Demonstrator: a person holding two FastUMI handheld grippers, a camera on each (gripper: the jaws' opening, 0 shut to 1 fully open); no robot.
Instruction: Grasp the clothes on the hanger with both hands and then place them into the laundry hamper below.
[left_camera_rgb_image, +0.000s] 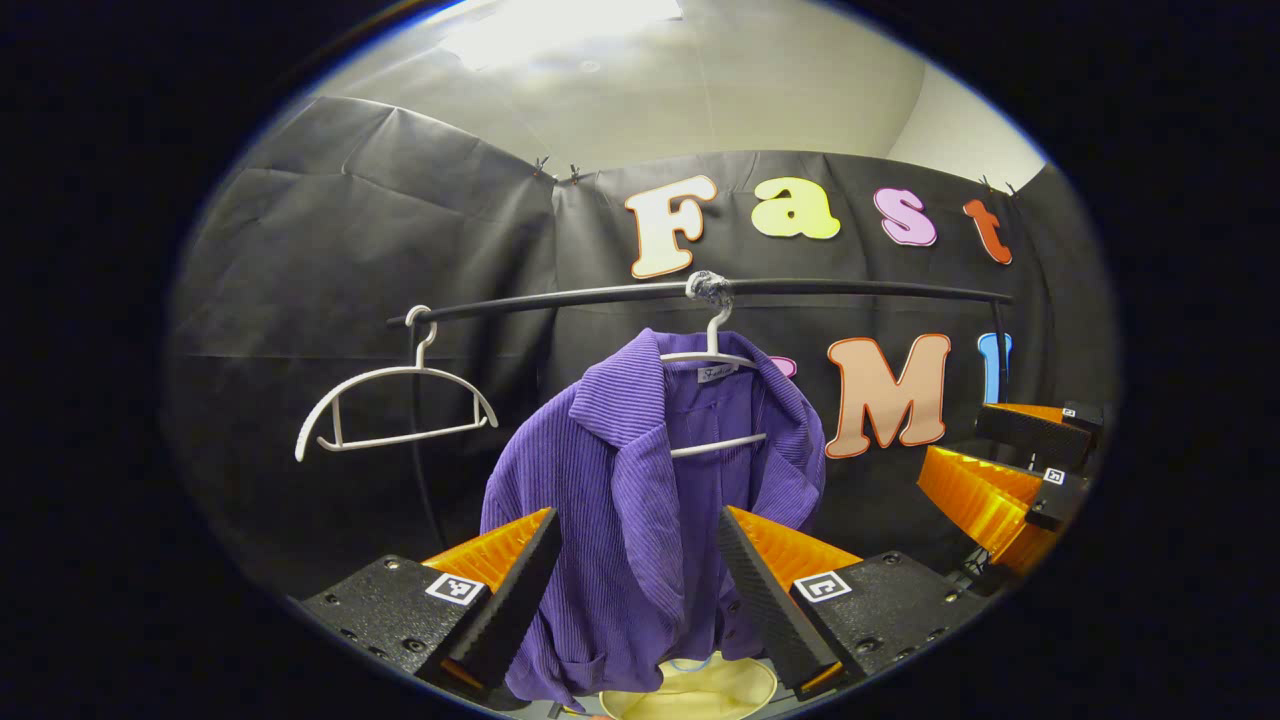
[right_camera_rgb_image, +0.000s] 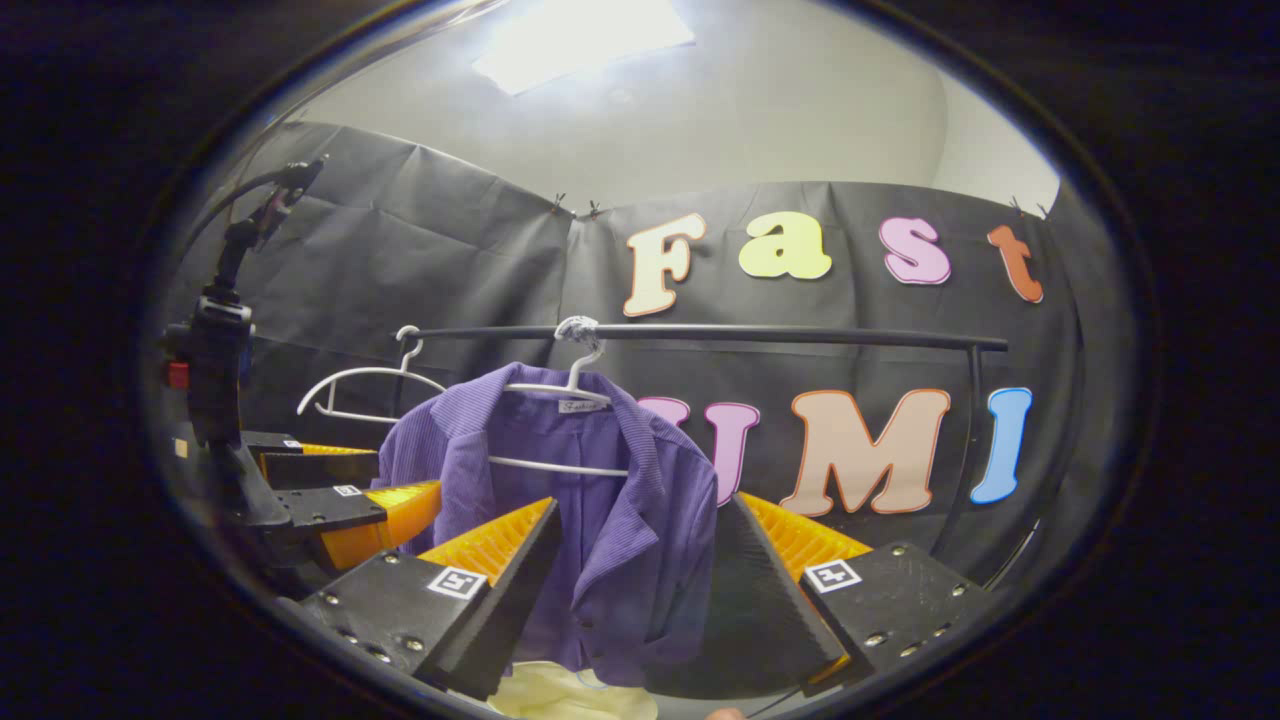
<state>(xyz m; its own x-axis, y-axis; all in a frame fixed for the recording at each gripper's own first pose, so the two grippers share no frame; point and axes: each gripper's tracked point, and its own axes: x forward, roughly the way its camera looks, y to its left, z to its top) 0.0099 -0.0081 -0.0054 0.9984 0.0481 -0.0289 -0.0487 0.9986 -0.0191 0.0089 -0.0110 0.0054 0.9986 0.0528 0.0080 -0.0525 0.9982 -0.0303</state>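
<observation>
Black rail (left_camera_rgb_image: 800, 288) carries two white hangers: a bare hanger (left_camera_rgb_image: 395, 405) and one hanger (left_camera_rgb_image: 712, 358) holding the purple shirt (left_camera_rgb_image: 640, 500)

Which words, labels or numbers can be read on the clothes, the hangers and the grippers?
Neck label of the purple shirt: script too small and blurred to read.
Square markers on the left gripper and the right gripper: black-and-white patterns, no words.
White hangers, one empty: no text.
</observation>
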